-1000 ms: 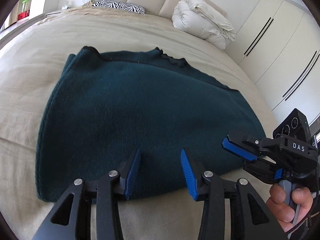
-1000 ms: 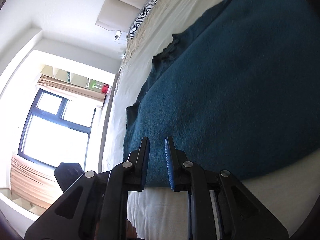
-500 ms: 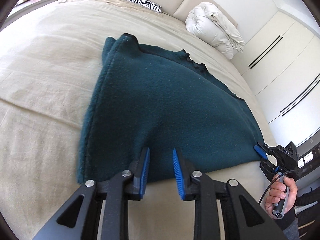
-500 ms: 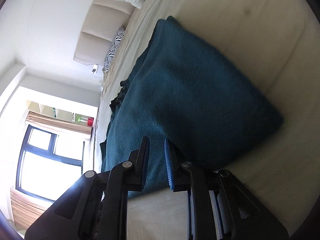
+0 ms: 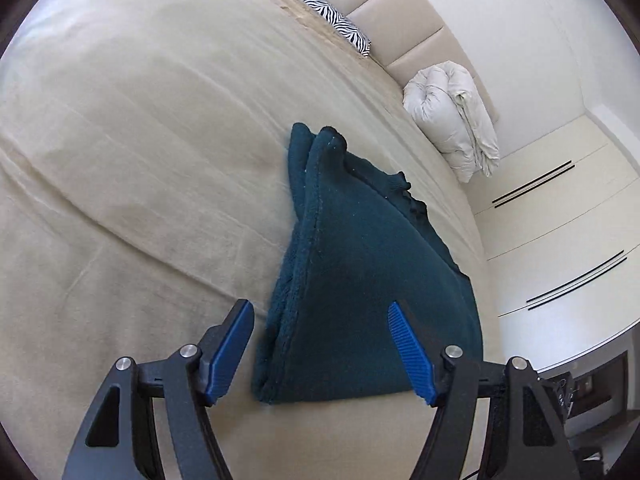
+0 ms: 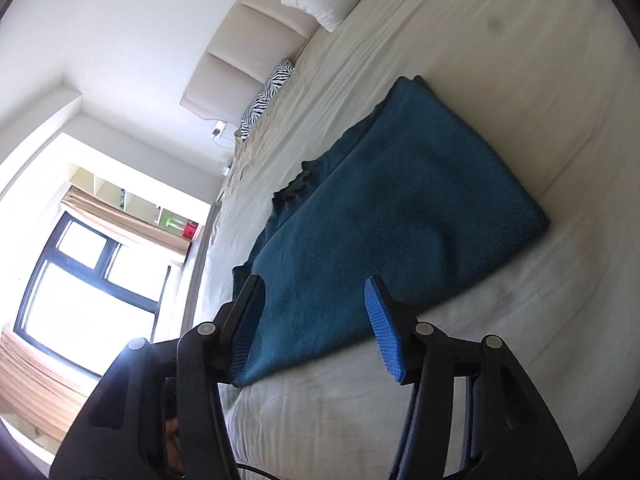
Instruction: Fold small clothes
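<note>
on the beige bed [image 5: 120, 160] a folded teal garment [image 5: 360, 300] lies flat, left tongs [image 5: 320, 348] and right tongs [image 6: 316, 328] both released.

The folded sweater [image 5: 360, 280] lies on the bed [image 5: 140, 140], before the rolled duvet [image 5: 452, 116] and zebra pillow [image 5: 336, 24] at the headboard [image 5: 400, 28], with the wardrobe [image 5: 560, 216] to its right.

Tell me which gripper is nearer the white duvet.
Hard to call. Left gripper and right gripper both hang open over the near edge of the sweater, far from the duvet.
</note>
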`<state>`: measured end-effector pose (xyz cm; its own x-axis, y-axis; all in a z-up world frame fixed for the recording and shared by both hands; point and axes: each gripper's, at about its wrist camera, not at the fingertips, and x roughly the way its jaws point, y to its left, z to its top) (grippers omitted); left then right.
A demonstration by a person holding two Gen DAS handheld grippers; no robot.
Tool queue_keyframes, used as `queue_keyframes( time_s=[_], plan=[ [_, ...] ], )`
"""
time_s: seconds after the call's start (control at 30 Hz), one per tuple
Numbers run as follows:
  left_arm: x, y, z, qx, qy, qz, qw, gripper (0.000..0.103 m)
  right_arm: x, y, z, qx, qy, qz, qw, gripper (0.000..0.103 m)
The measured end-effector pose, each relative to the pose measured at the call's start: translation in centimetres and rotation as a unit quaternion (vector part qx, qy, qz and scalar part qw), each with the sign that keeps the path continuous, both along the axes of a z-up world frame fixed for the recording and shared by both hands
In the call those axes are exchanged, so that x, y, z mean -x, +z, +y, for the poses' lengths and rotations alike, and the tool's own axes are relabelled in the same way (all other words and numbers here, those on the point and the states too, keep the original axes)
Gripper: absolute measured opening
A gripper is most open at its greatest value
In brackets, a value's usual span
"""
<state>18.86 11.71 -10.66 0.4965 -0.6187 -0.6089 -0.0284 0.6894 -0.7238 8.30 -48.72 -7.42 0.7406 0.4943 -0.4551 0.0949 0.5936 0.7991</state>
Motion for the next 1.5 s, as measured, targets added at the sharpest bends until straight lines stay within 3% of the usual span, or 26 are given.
queue_keyframes(
  time_s=[0.13,0.43,0.57,0.67,0.73,0.83,1.03,1.13,1.27,1.4,1.5],
  plan=[
    [-1.7,-1.2,-0.8,0.016,-0.009,0.022,0.9996,0.07,-1.5,1.3,3.1,0.0,0.047,-0.011,0.999,0.052],
    [-3.8,-2.7,-1.0,0.108,-0.022,0.07,0.9914,0.07,-4.3,2.1,7.2,-0.015,0.104,-0.012,0.994,0.052],
    [-4.1,-2.8,-1.4,0.102,-0.035,0.073,0.9915,0.068,-7.0,2.3,10.0,-0.008,0.137,-0.003,0.99,0.052],
    [-4.5,-3.0,-1.4,0.096,-0.045,0.079,0.9913,0.055,-9.5,2.1,12.3,0.0,0.163,0.01,0.987,0.052],
    [-4.6,-3.4,-1.0,0.094,-0.047,0.085,0.9909,0.036,-11.3,1.7,13.8,-0.003,0.176,0.023,0.984,0.052],
    [-4.4,-4.2,-0.5,0.104,-0.045,0.092,0.9893,0.017,-13.9,0.8,16.3,-0.005,0.202,0.041,0.979,0.052],
    [-3.8,-4.7,0.1,0.127,-0.034,0.086,0.9876,0.014,-18.8,-1.9,20.6,0.001,0.238,0.086,0.967,0.052],
    [-3.8,-4.6,0.2,0.135,-0.03,0.085,0.9868,0.013,-20.9,-4.3,20.8,0.006,0.225,0.114,0.968,0.051],
    [-3.7,-4.0,0.5,0.141,-0.028,0.083,0.9861,0.013,-21.5,-5.6,19.9,-0.035,0.227,0.098,0.968,0.05],
    [-3.6,-1.0,-0.9,0.127,-0.037,0.061,0.9894,0.012,-21.0,-4.8,18.4,-0.051,0.225,0.1,0.968,0.051],
    [-3.9,2.4,-3.1,0.102,-0.056,0.032,0.9927,0.012,-20.7,-3.9,15.3,-0.08,0.205,0.086,0.972,0.062]
  ],
)
